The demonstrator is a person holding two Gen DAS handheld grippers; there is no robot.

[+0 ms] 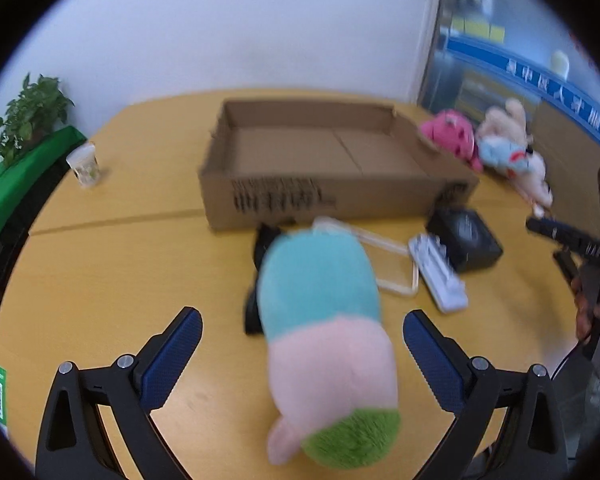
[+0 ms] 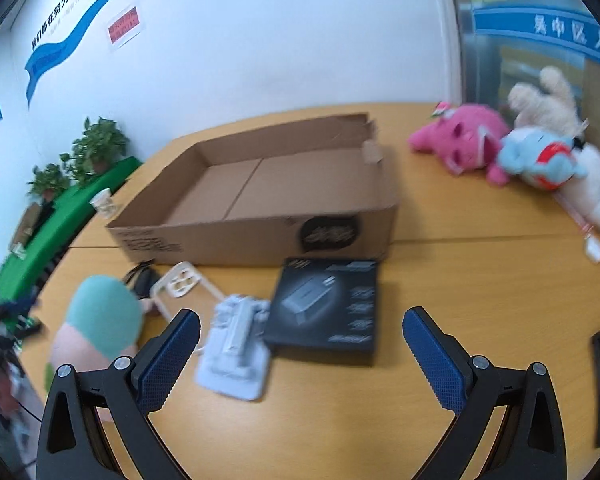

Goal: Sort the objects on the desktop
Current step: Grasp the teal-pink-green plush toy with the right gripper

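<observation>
One open brown cardboard box (image 2: 260,200), four plush toys, one teal-pink-green (image 1: 328,340), one pink (image 2: 460,140), one cream (image 2: 548,100), one light blue (image 2: 536,156), one black flat box (image 2: 328,308), one clear plastic cup (image 1: 85,164), two potted green plants (image 2: 100,144).

Fuzzy plush toy (image 1: 324,344), seemingly cardboard box (image 1: 320,196)

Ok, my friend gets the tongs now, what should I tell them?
Left tongs: open, holding nothing, the teal, pink and green plush toy lying on the table between the fingers.
Right tongs: open, empty, above the table near the black box and white plastic piece.
Cardboard box: nothing inside yet.
Pink plush and more plush toys lie to its right.
Done: nothing sorted. Left: everything, probably starting with the plush toy.
</observation>
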